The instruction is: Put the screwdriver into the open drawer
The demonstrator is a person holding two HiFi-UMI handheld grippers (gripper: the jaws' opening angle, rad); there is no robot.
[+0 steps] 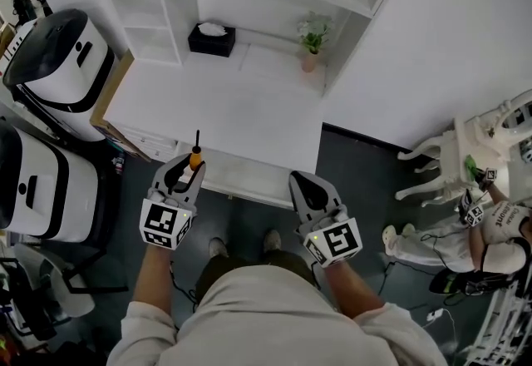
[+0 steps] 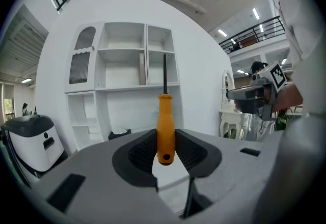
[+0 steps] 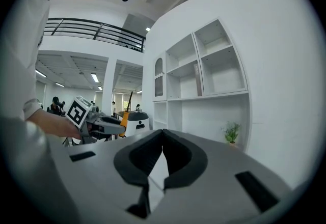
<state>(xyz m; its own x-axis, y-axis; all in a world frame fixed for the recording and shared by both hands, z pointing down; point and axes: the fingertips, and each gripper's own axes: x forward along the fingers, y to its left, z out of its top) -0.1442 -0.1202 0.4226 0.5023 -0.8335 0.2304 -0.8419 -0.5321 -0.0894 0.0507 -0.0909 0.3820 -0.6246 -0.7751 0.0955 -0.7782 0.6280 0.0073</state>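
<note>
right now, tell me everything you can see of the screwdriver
The screwdriver has a smooth orange handle, plastic-looking, with a small hole near its butt, and a thin dark shaft. It stands roughly upright, shaft up, its handle clamped between the dark pads of the left tool, in the air by the front edge of the white desk.

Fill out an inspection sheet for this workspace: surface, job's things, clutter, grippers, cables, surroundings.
Surface: white desk with shelves behind it.
Job's things: screwdriver, orange handle, shaft pointing out past the jaws; no open drawer can be made out.
Clutter: black tissue box and small potted plant at the desk's back.
Grippers: left gripper jaws shut on the screwdriver handle; right gripper jaws together, empty.
Cables: what looks like a white lead on the floor at right.
Surroundings: white and black machines at left; another person by a white chair at right.
</note>
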